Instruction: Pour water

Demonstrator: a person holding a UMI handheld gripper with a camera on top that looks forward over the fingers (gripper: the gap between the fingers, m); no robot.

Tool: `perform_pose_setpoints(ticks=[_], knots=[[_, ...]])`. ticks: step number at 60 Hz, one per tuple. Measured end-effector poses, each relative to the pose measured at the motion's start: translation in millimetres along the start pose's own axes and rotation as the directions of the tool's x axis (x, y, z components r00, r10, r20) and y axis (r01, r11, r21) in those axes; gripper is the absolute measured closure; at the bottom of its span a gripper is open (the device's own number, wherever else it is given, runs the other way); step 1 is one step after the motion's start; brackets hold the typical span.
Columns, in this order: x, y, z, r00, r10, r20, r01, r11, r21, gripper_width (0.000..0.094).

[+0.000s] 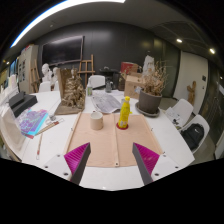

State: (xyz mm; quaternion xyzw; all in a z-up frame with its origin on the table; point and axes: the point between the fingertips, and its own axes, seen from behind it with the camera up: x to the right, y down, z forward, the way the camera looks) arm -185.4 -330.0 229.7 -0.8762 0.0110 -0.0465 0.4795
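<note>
Yellow bottle (124, 112) stands upright on the tan mat (112, 140) that covers the middle of the white bench (40, 150), with a small pale cup (96, 121) just beside it. Both lie ahead of the gripper (112, 160), beyond the tips of its fingers, the bottle a little toward the right finger's side and the cup a little toward the left. The bottle's long axis runs straight up from the bench, and its narrow top points at the ceiling.

The fingers are spread wide and hold nothing; their magenta pads (77, 157) face each other across bare mat, and neither bottle nor cup is between them yet. My reading is that the grasp has not begun: the bottle must first be brought between the pads, so the coming move is forward and slightly to the right, closing on the bottle's body from the sides (a grip low on the body would probably tip more steadily than one at the neck).

A dark pot (149, 100) holding dried stems sits beyond the bottle, close enough that overshooting could nudge it. Papers (105, 103) and other clutter lie farther back.
</note>
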Motion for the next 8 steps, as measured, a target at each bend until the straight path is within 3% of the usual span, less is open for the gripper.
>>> perform_pose_setpoints(ticks=[8], knots=[[4.7, 12.2, -8.0, 0.999, 0.008, 0.033, -0.007, 1.000, -0.024, 0.0080]])
